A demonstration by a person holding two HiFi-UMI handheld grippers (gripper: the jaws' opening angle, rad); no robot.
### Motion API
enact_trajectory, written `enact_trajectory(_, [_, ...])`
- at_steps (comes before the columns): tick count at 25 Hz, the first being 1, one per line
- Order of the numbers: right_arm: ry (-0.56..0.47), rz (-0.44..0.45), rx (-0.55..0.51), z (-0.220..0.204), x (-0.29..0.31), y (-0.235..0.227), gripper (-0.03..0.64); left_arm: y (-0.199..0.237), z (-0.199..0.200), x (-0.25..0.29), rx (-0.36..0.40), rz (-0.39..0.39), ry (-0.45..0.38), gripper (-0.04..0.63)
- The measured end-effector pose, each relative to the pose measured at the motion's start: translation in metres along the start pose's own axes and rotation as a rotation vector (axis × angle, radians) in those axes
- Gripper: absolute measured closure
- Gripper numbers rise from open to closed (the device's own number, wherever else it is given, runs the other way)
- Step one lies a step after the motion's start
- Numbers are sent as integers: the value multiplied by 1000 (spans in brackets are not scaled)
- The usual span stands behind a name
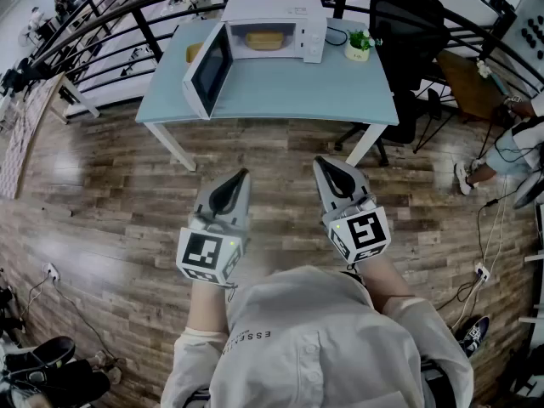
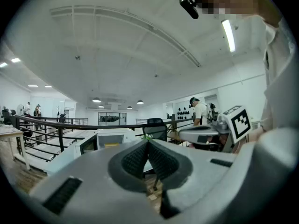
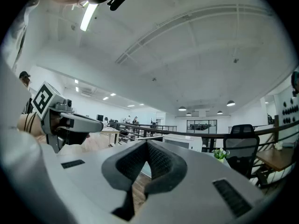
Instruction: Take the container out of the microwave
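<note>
A yellow rectangular container (image 1: 264,39) sits inside the open-doored white microwave (image 1: 280,11) on the pale blue tabletop (image 1: 297,92). The left gripper (image 1: 241,177) and right gripper (image 1: 321,163) hover well short of it, jaws closed and empty. The left gripper view glimpses the container; the right gripper view does not.

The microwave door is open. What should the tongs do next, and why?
Probably step closer and reach the right tongs toward the microwave. Its door is open and the yellow container sits inside, but these and the left tongs are shut, far short of the table.
</note>
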State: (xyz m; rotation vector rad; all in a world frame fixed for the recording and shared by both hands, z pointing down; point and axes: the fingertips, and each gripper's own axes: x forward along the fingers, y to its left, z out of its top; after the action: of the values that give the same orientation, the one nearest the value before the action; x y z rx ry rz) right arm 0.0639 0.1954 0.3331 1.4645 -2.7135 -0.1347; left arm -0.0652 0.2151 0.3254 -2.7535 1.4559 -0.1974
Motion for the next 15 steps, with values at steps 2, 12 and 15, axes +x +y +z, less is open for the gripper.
enact_trajectory(2, [1,2,-6,1,1,1,602,2,1,0,-5,0,-3,594])
enact_trajectory(12, [23,19,11,-7,7,14,603,14,-5,-1,-22,-5,-6,594])
enact_trajectory(15, [69,34,-11,-16,12,21,601,18,-8,0,-26,-18,-7,594])
